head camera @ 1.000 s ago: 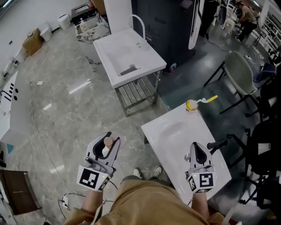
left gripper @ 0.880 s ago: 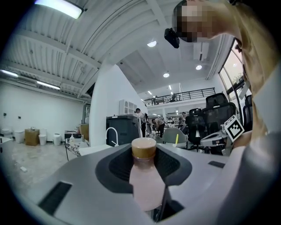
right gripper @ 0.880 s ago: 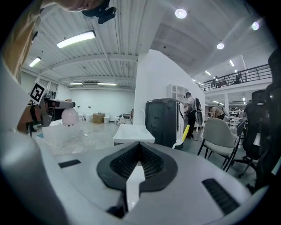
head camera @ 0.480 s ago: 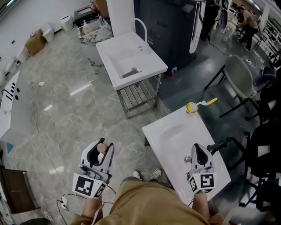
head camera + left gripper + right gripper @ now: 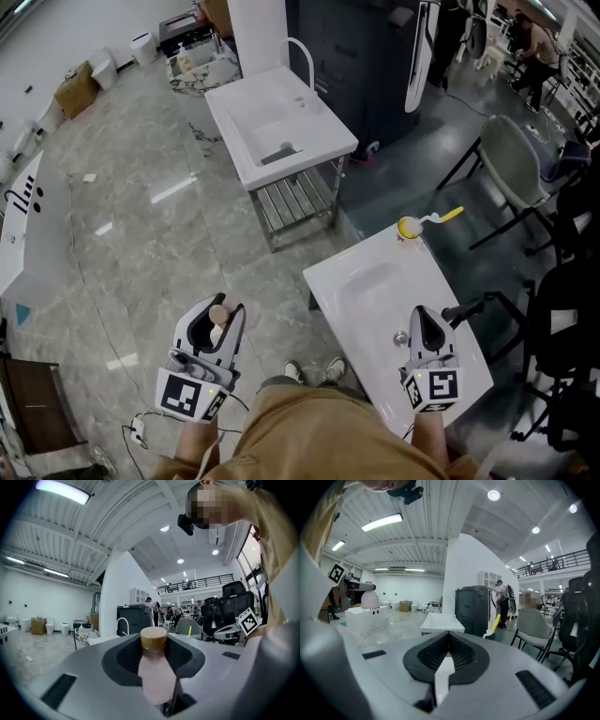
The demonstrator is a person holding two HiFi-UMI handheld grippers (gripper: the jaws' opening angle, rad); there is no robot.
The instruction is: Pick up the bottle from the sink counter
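the left gripper [image 5: 223, 313] hangs off the sink bench's [image 5: 367, 274] left edge, over open floor [image 5: 141, 216], its fingers pinching the pink bottle [image 5: 153, 670], held clear of the bench. the right gripper [image 5: 421, 319] sits over the bench's near end, fingers pressed together on nothing. a yellow brush [image 5: 410, 226] lies at the bench's far corner. only the left gripper view shows the bottle upright, its brown cap above the fingers.

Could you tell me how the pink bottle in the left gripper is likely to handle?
The bottle looks round and smooth, so it may slip or twist between the left gripper's jaws. It seems small, probably light. Laid sideways, it would likely roll.
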